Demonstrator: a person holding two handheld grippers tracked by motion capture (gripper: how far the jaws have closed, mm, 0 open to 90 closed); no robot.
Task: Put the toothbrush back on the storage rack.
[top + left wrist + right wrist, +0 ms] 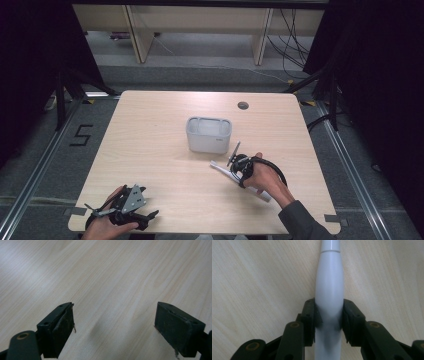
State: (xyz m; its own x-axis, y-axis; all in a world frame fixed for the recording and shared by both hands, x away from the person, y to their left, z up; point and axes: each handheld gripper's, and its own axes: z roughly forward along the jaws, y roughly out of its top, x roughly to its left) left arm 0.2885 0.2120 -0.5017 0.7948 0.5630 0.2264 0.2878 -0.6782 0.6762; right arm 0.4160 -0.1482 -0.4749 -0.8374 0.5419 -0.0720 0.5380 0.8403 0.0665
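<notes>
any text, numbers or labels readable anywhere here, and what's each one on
"5": black marking on the grey floor left of the table.
A small dark mark on the front of the grey bin: too small to read.
No lettering shows on the white handle that the right gripper clamps, nor by the left gripper.

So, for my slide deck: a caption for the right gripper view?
Right gripper shut on a white handle lying on the wooden table.
</notes>
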